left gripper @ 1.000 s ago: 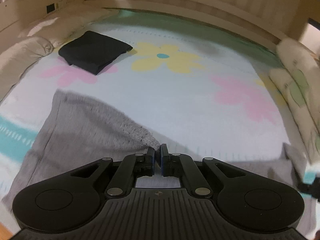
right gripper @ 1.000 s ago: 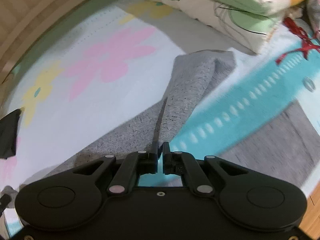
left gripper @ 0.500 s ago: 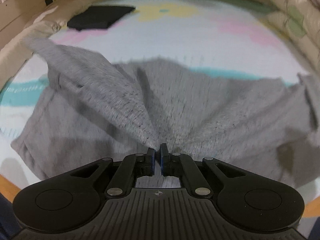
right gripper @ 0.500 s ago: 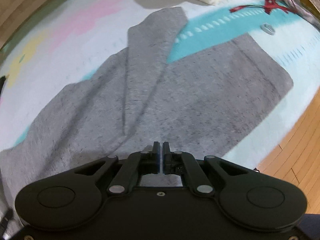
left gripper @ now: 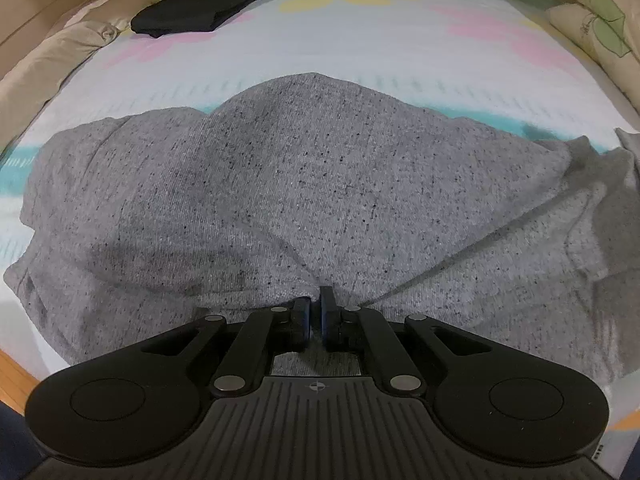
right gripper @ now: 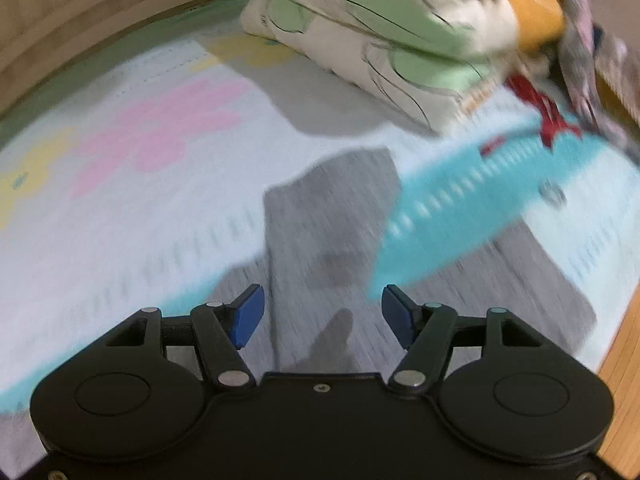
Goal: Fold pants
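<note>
Where pinched, pants lengthwise crosswise.

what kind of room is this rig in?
Probably a bedroom: the grey speckled knit pants lie on a floral-print bed sheet, with a cream leaf-print folded quilt stacked at one side and wood-plank flooring past the edge.

The right gripper, black with blue pads, is opening its jaws above the heathered grey knit pants, with nothing pressed between the pads. The pants are lying blurred across a pale floral bed sheet with a turquoise stripe. Folded cream-and-green bedding is sitting beyond, beside a red ribbon.
</note>
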`<control>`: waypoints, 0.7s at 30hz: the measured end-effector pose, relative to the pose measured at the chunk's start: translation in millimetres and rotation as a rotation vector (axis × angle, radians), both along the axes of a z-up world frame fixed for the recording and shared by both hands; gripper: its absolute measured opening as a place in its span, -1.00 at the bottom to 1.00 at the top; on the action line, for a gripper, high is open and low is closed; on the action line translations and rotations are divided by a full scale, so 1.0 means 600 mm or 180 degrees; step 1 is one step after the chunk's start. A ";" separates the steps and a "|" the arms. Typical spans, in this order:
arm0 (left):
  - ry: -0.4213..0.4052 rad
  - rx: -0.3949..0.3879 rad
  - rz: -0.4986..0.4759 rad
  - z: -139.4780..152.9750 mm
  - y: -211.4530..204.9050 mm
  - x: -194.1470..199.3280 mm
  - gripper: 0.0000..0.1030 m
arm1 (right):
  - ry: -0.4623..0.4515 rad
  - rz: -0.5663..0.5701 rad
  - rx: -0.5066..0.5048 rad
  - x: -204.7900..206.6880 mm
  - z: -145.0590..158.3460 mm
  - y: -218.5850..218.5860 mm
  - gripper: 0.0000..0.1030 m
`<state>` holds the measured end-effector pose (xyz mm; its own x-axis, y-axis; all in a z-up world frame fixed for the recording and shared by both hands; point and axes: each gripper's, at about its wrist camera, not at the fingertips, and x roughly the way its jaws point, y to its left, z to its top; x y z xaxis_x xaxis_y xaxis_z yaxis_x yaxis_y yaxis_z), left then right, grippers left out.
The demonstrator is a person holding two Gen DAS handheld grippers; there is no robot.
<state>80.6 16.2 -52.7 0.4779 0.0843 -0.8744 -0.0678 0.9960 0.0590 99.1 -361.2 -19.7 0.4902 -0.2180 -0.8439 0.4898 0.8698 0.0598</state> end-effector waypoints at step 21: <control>-0.0357 -0.0087 -0.0089 0.021 0.039 0.001 -0.93 | 0.0112 0.0075 0.0222 0.007 0.035 -0.071 -0.80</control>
